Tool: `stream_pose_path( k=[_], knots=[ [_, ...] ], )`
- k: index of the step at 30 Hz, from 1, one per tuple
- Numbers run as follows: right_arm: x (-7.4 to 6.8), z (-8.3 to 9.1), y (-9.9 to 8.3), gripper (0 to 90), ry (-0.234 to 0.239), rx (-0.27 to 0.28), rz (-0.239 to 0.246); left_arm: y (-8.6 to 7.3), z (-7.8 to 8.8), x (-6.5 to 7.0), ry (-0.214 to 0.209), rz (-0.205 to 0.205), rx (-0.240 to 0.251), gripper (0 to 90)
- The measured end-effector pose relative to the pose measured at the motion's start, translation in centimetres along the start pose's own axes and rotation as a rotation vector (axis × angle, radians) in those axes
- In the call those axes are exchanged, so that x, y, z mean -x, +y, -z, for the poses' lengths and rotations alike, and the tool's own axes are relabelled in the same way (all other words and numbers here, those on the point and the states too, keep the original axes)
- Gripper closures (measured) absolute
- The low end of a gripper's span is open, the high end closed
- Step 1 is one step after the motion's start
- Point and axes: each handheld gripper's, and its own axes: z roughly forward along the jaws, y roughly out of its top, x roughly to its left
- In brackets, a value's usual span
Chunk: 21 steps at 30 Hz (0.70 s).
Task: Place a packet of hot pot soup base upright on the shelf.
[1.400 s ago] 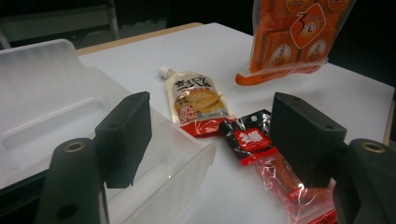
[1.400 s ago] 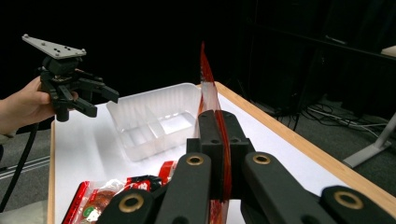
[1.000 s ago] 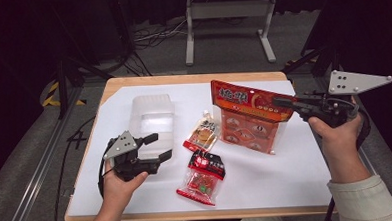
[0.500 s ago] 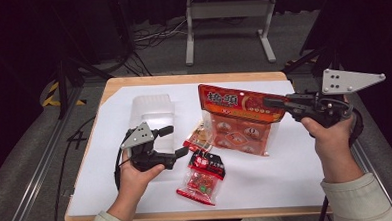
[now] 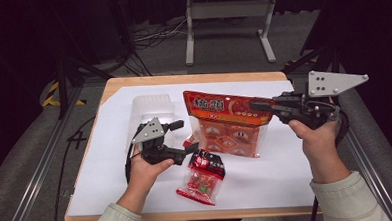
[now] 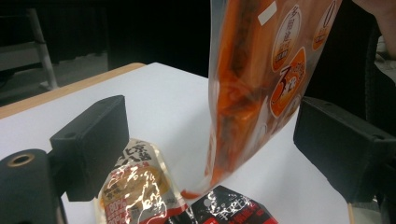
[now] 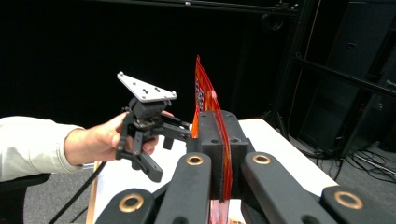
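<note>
1. A dark room with cables and a metal stand on the floor surrounds a wooden surface (image 5: pixel 133 85) covered by a white sheet.
2. The right claw (image 5: pixel 256 106) is pressed together on the top right edge of a large orange snack bag (image 5: pixel 229 124), which hangs upright, lifted over the middle of the surface toward its far edge.
3. In the right gripper view the bag's edge stands squeezed between the two black jaws.
4. The left claw (image 5: pixel 184 136) is spread; its jaws have just been opening, and they stand either side of the bag's lower left corner without pressing it.
5. In the left gripper view the bag's lower end hangs between the jaws, apart from both.
6. A small orange packet (image 6: pixel 135 186) lies under the bag, and a black-and-red packet (image 5: pixel 203 176) lies near the surface's near edge.
7. A clear plastic container (image 5: pixel 151 110) sits toward the far left corner.
</note>
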Motion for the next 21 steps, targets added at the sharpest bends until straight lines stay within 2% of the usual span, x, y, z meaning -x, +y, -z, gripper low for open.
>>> stream_pose_path(
  k=[5, 8, 9, 15, 21],
  knots=[
    [-0.2, -0.7, -0.3, 90.0, 0.019, 0.016, -0.003, -0.1, -0.8, 0.0, -0.045, 0.014, 0.023, 11.4],
    [-0.2, -1.2, -0.6, 90.0, 0.030, 0.017, -0.008, 0.0, -1.3, 0.1, -0.059, -0.007, 0.033, 13.6],
    [-0.2, -1.4, -0.8, 90.0, 0.036, 0.014, -0.010, 0.1, -1.6, 0.2, -0.077, -0.007, 0.035, 14.7],
    [-0.4, -2.2, -1.3, 90.0, 0.051, 0.013, -0.011, 0.3, -2.5, 0.5, -0.114, -0.009, 0.029, 15.3],
    [-0.4, -2.7, -1.8, 90.0, 0.072, 0.040, -0.029, 0.2, -2.9, 0.8, -0.147, -0.032, 0.067, 19.8]
  ],
)
